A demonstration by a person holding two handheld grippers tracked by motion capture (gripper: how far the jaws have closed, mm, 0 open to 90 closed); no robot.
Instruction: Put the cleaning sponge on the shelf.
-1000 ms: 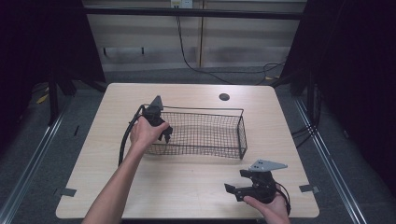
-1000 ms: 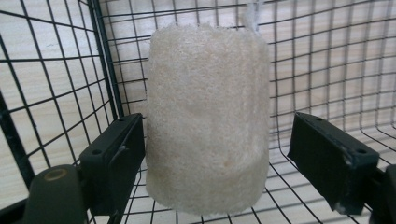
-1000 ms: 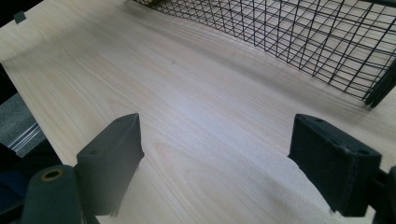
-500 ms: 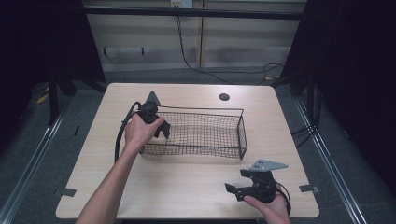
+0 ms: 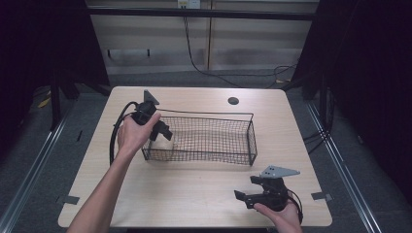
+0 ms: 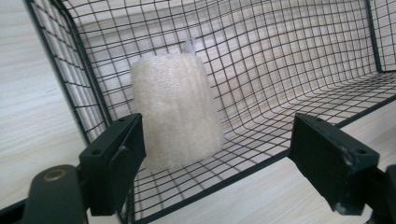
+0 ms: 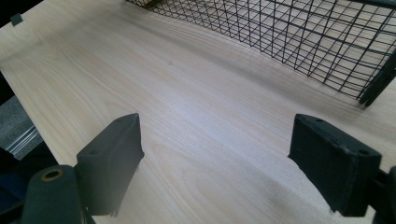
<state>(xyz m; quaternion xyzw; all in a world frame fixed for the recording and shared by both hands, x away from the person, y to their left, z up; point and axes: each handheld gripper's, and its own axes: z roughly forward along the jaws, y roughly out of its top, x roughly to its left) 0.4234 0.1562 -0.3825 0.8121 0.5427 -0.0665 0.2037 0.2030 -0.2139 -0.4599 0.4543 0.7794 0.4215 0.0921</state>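
While we are looking down: a black wire mesh basket (image 5: 209,138) is sitting mid-table on the pale wooden table (image 5: 194,194).
Cream fibrous cylinder-shaped sponge (image 6: 175,109): we are seeing it standing upright in the basket's left end, against the wire wall.
Left gripper (image 6: 224,161): it is hovering over the basket's left end, jaws spread wide, the sponge just beyond them, untouched.
Right gripper (image 5: 245,196): it is resting near the table's front right, jaws gaping, well apart from the basket.

Sponge (image 6: 175,109) in basket's (image 5: 251,141) left end
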